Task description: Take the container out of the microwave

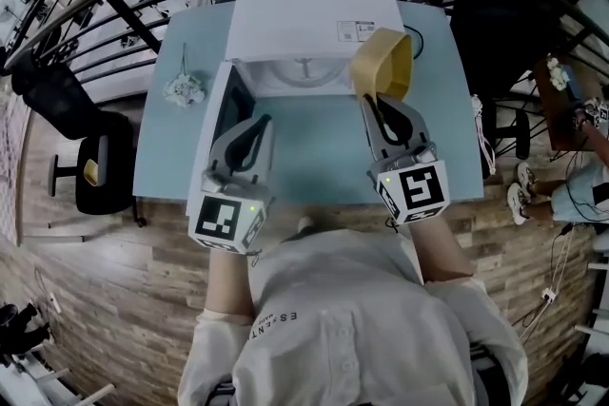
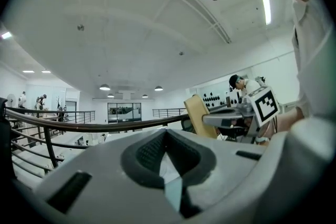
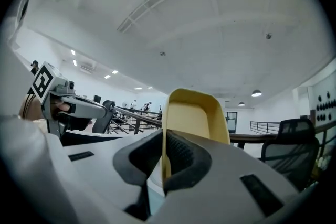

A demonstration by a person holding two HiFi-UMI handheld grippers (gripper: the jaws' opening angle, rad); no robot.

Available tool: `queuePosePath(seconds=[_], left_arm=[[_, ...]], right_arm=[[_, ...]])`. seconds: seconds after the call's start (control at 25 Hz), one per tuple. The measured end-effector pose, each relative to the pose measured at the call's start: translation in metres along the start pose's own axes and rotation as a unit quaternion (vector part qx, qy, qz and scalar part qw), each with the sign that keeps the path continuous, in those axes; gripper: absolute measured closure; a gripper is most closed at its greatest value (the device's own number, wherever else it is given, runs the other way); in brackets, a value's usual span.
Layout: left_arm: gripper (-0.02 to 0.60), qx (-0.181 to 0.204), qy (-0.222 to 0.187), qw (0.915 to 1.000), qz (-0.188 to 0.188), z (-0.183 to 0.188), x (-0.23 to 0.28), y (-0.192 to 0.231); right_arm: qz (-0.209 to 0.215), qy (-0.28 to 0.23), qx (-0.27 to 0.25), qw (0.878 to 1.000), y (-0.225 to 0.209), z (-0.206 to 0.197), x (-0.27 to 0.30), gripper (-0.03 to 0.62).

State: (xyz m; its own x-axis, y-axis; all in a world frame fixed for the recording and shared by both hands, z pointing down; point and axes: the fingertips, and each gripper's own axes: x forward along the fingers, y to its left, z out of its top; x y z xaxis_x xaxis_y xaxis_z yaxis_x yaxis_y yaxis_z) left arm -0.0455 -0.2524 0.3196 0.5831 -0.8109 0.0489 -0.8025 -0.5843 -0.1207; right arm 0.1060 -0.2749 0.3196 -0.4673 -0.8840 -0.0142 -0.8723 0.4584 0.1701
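The yellow container (image 1: 383, 62) is out of the microwave (image 1: 314, 14), held up on its edge just off the microwave's right front corner. The right gripper (image 1: 373, 100) pinches one wall of it between its jaws. The left gripper (image 1: 259, 124), jaws pressed together on nothing, hangs in front of the microwave's cavity, close by the free edge of the door (image 1: 228, 105), which stands swung out to the left. Bare table (image 1: 314, 166) lies in front of the microwave between the two grippers, a small white flower bunch (image 1: 185, 88) sits well off the microwave's left side, and a black chair (image 1: 495, 14) stands past the table's edge on its right.
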Motion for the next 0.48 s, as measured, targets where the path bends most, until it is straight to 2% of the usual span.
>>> queuePosePath(seconds=[0.2, 0.48], left_arm=[[0.588, 0.000, -0.002, 1.0000, 0.004, 0.001, 0.006, 0.010], [0.588, 0.001, -0.003, 1.0000, 0.005, 0.003, 0.014, 0.019]], right_arm=[[-0.001, -0.015, 0.009, 1.000, -0.005, 0.007, 0.003, 0.568], [-0.007, -0.008, 0.019, 1.000, -0.013, 0.003, 0.011, 0.569]])
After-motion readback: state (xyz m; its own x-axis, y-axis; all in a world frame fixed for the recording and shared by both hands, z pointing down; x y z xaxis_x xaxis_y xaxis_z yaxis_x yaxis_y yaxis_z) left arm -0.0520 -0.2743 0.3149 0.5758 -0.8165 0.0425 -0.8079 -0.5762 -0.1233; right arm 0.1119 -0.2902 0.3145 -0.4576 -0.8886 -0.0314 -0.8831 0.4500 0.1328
